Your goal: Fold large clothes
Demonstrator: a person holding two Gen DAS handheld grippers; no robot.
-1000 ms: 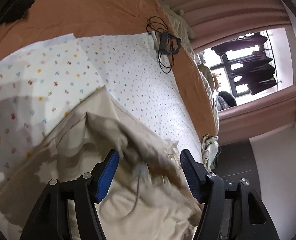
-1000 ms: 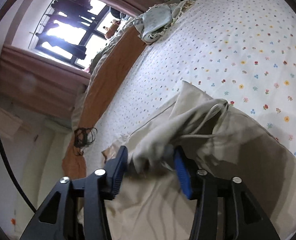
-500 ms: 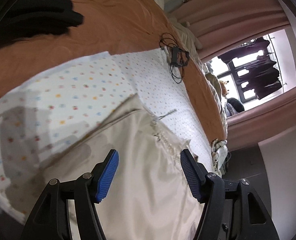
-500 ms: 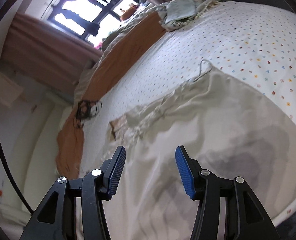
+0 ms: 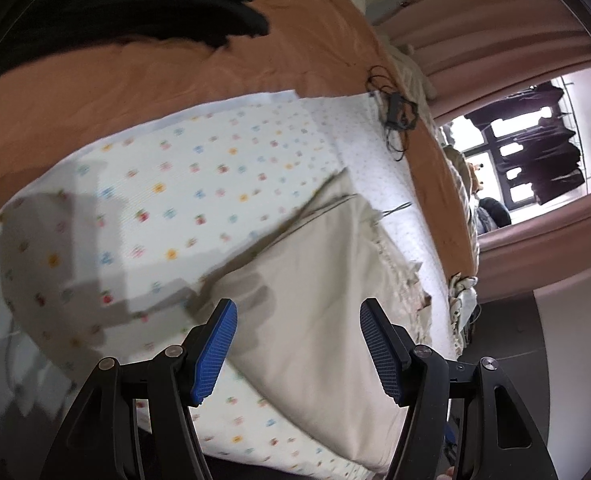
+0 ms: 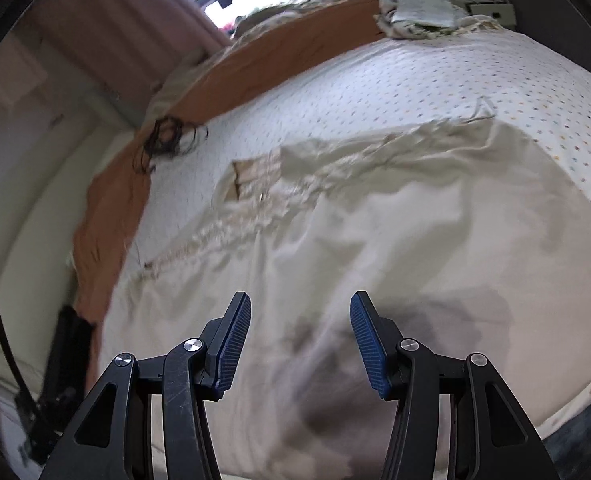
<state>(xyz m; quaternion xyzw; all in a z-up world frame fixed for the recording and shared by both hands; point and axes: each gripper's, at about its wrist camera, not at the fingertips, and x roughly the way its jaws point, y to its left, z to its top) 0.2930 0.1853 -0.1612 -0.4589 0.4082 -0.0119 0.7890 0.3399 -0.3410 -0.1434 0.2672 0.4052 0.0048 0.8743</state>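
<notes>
Bedroom setup, with a bed doing the job of a worktop: a dotted sheet is spread over an orange cover. Nearest, the left gripper is seen released, nothing between its blue pads, hanging over the near corner of a beige garment that's laid out flat on the sheet. Same deal for the right gripper: jaws apart, nothing grasped, held just above the garment's wide plain part by the bed's near edge. Looks like a spread-out step is done and a fold is due next, so a fresh hold on a near edge or corner would be needed, probably carried toward the ruffled band further up. Beyond that, a tangle of black cable is left by the sheet's far edge, well apart, with curtains and a window past it.
</notes>
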